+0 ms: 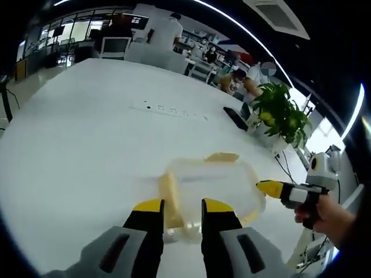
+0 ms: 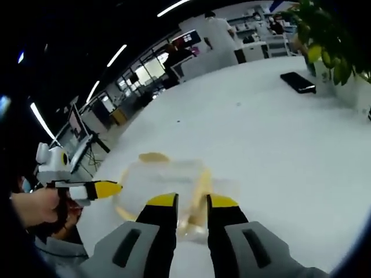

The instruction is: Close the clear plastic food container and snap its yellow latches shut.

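The clear plastic container [image 1: 211, 182] lies on the white table [image 1: 87, 133], blurred by motion. One yellow latch [image 1: 222, 156] sticks out at its far side, and another yellow latch [image 1: 169, 200] sits at the near end. My left gripper [image 1: 182, 207] hangs just over that near end, its yellow-tipped jaws a narrow gap apart. The right gripper [image 1: 271, 187] reaches the container's right side, held by a hand [image 1: 324, 215]. In the right gripper view the container [image 2: 165, 176] lies just past my right gripper [image 2: 192, 201], also narrowly open, and the left gripper [image 2: 98, 189] points in from the left.
A potted plant [image 1: 279, 113] stands at the table's far right, with a black flat device [image 1: 235, 119] beside it. A socket strip [image 1: 174, 110] is set into the table's middle. People sit at desks behind. The plant [image 2: 324, 40] and device [image 2: 298, 82] also appear in the right gripper view.
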A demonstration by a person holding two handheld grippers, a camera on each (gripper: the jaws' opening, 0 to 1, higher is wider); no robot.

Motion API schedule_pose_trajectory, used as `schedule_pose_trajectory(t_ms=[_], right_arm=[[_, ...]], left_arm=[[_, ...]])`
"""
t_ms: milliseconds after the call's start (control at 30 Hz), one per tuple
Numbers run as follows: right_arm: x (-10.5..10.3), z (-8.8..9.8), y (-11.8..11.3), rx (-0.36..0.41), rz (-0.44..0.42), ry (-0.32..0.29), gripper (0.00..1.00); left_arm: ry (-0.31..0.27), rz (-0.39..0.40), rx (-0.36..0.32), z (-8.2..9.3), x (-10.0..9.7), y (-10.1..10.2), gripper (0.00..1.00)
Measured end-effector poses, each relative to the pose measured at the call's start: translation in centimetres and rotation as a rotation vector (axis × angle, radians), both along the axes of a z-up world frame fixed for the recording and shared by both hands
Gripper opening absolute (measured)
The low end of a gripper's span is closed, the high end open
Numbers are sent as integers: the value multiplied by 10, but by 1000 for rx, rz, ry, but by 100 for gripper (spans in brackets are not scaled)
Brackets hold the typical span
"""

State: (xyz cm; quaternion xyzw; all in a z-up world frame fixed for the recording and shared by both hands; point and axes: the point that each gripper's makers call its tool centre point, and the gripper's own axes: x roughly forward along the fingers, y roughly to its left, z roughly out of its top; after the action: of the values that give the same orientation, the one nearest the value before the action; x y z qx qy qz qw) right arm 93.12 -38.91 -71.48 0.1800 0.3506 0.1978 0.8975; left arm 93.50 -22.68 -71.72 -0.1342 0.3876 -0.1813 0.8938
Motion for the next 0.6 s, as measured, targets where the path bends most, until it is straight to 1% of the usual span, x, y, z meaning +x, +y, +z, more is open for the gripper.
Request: schedule_pose_trajectory(t_ms=[33,100,267,367,433,533,600], right_arm=[[0,0,0,1,0,0,17],[-1,-1,-1,32,-19,20,17],[-1,-1,0,48,-29,34,17],[-1,0,1,53,-35,32,17],[-2,0,1,70,-49,47,17],[-3,1,1,64,-44,43,17],[-3,1,1,76,-49,53,17]], left_arm=[[1,-3,3,0,0,0,18],[10,-3,2,0,1,0,18],[17,1,1,0,1,0,17],[19,8,3,-1,1,0,16],[38,24,-26,-4,0,-1,15],[38,15,-21,-3,1,0,15],[40,16,-21,-3,0,-1,15]])
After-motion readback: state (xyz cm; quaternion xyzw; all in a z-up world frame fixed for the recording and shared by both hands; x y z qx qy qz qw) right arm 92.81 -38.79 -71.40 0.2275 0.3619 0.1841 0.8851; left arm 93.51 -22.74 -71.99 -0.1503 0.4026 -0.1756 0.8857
